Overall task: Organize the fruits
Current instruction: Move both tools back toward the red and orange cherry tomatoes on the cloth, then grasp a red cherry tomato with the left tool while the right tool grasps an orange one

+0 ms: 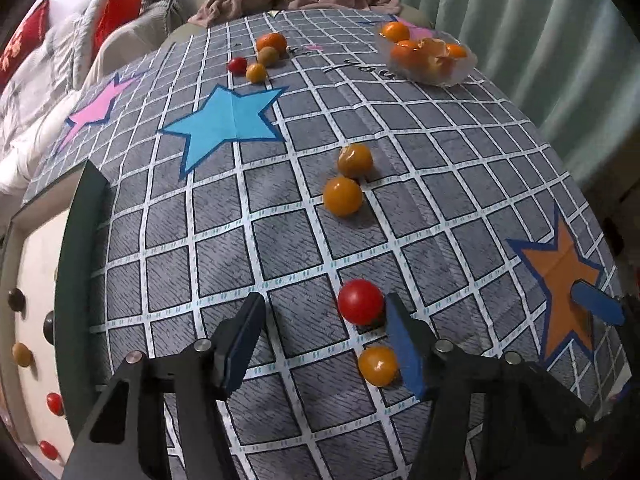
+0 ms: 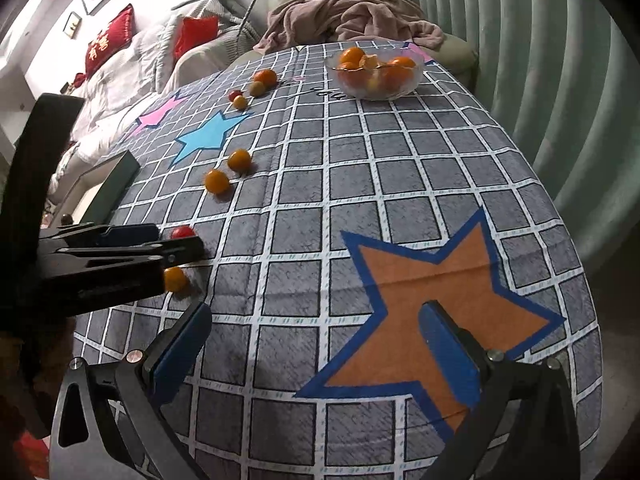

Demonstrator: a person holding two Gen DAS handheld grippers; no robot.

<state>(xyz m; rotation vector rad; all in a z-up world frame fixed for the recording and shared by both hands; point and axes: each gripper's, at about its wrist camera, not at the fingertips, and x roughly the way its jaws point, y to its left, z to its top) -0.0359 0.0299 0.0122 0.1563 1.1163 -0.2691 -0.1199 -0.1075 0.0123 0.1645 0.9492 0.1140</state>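
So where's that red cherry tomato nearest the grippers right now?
In the left wrist view the red cherry tomato sits on the checked tablecloth, against the left gripper's right finger, just beyond a yellow cherry tomato.

Fruit bowl (image 1: pixel 460 76) far right on tablecloth (image 1: pixel 440 128); tray (image 1: pixel 86 216) left.

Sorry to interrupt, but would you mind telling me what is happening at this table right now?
A person is sorting small fruits with two handheld grippers. The left gripper is down at a red tomato, which touches one finger; a yellow tomato lies beside it, and nothing is gripped. The right gripper hovers open over the orange star. A clear bowl already holds oranges.
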